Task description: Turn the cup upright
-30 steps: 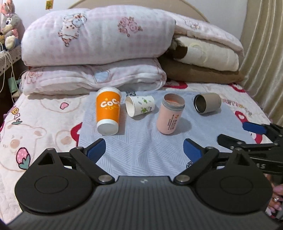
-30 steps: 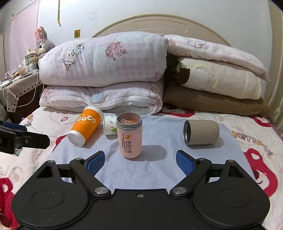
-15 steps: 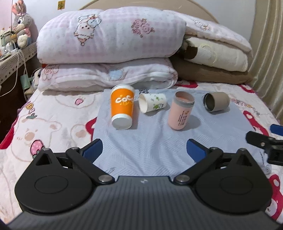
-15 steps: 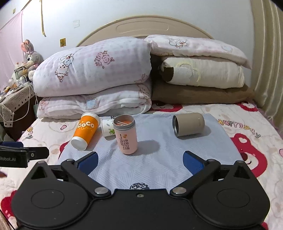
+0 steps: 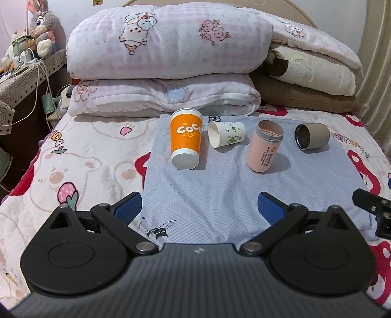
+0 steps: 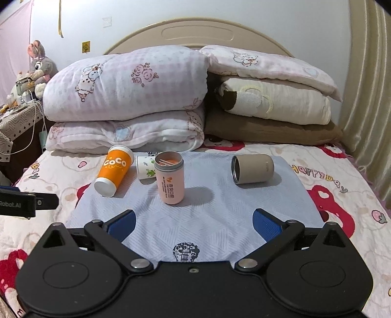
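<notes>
On a grey-blue cloth point(image 5: 215, 195) point(image 6: 207, 220) on the bed lie an orange "CoCo" cup point(image 5: 186, 138) point(image 6: 114, 170) on its side, a small white paper cup point(image 5: 226, 134) point(image 6: 146, 167) on its side, and a beige cup point(image 5: 311, 135) point(image 6: 253, 168) on its side with its mouth to the left. A pink cup point(image 5: 265, 149) point(image 6: 169, 177) stands upright. My left gripper point(image 5: 199, 206) is open and empty, short of the cups. My right gripper point(image 6: 194, 221) is open and empty, also short of them.
Stacked pink quilts point(image 5: 166, 41) point(image 6: 127, 83) and folded beige and brown bedding point(image 6: 273, 110) rise right behind the cups. A bedside table with cables and a plush rabbit point(image 5: 41, 19) stands at the left. A curtain point(image 6: 366, 97) hangs at the right.
Both grippers have drawn back and risen from the cups, so the cups look farther off. The cups have not moved. Both grippers stay open.
</notes>
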The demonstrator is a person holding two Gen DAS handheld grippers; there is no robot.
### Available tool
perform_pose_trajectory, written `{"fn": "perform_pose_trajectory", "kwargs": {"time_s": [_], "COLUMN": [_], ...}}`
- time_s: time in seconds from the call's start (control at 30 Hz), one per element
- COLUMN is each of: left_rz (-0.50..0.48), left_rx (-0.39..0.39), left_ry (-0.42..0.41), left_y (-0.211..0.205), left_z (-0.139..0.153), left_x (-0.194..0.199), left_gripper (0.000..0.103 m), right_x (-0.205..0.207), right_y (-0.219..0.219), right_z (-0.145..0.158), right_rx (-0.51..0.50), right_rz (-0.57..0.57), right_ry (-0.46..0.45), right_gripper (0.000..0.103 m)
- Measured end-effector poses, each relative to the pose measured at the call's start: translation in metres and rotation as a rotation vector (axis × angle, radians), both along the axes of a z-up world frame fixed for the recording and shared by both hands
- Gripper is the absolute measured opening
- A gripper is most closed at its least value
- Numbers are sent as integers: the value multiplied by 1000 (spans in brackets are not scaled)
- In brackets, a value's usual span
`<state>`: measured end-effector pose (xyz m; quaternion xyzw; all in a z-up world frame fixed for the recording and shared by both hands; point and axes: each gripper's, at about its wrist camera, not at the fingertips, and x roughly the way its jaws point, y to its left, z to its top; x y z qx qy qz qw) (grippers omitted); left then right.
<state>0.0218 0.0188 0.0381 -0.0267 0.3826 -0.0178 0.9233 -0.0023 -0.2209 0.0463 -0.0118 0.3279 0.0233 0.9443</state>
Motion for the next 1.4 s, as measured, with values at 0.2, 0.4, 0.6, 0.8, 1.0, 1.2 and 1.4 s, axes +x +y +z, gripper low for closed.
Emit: {"fn": "perform_pose_trajectory", "kwargs": {"time_s": [0.2,0.4,0.6,0.8,1.0,1.2,1.4], "left_rz": [22,28,25,19,21,19,16], "left_rx": [43,43,47,50,49,42,40], "left_ry": [-1,8,13,15,18,21,22], "left_y": [3,7,6,5,4,4,4], "left_z": [2,0,-2,-3,-3,-3,-4], "left_x": [-2,-4,-4,-5,-5,-6,-7], "left_gripper": [103,103,103,103,103,103,103], "right_x": [0,0,1,0,0,0,1], "right_y": [5,11,7,6,4,4,4], "right_z": [1,-3,-1,0,-1,0,0], "right_rx": [-2,-17,-8,-7,-11,-14,-17], "right_rz": [-28,-26,-45,-48,-48,-55,-57], "right_ry": [6,20,21,19,28,28,29], "right_gripper": [103,103,103,103,103,103,103]}}
